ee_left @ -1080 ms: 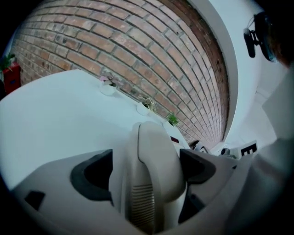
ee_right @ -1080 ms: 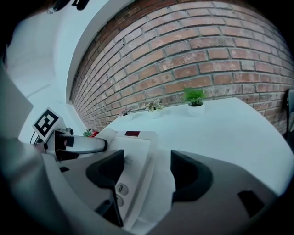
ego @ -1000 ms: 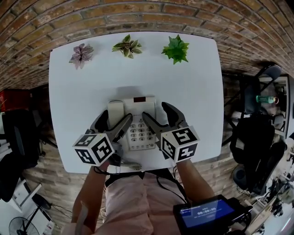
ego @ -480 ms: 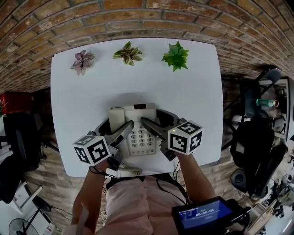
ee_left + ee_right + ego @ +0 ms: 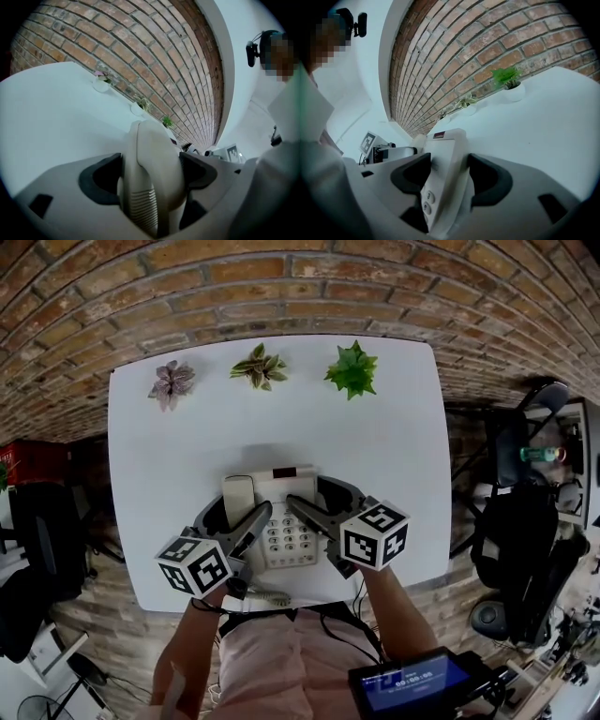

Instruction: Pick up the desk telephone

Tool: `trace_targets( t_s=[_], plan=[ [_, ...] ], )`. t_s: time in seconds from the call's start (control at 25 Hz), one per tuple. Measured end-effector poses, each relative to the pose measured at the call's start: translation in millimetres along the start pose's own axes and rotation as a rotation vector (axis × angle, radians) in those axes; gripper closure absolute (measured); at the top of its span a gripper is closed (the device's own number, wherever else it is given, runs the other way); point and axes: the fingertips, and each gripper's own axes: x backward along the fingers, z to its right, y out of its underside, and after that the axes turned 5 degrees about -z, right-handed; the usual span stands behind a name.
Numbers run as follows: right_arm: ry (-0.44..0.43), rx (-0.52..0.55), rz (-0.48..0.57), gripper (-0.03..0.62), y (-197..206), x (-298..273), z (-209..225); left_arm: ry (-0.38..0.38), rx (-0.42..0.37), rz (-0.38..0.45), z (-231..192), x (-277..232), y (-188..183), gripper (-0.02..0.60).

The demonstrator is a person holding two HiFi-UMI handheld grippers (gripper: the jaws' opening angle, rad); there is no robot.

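Both jaws have just been closing. Our left gripper (image 5: pixel 244 508) clamps the handset (image 5: pixel 237 491) of the beige plastic desk telephone (image 5: pixel 286 532), and our right gripper (image 5: pixel 309 491) clamps its right side. Telephone sits at the white table's (image 5: pixel 187 446) near edge, not yet lifted. We judge the lift is next.

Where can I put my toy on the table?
Free: the table's wide middle between the plants and the telephone, plus the strips on either side of it. Crowded: the far edge by the plants, and around the telephone.
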Motion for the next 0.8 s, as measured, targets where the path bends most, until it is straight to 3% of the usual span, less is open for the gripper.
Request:
trace_targets(
  t_s=[0.44,0.56,0.8],
  plan=[
    [-0.010,0.079,0.030,0.321,-4.1,12.8,-13.4,0.012,-0.107,0.117,13.5,15.7,-2.6,0.195],
    [-0.008,0.045,0.029,0.300,0.2,10.9,-10.6,0.002,-0.113,0.120,13.2,16.5,-1.1,0.201],
    [-0.082,-0.050,-0.034,0.244,9.1,0.1,-8.9,-0.011,-0.128,0.118,15.6,14.7,0.4,0.212]
  ],
)
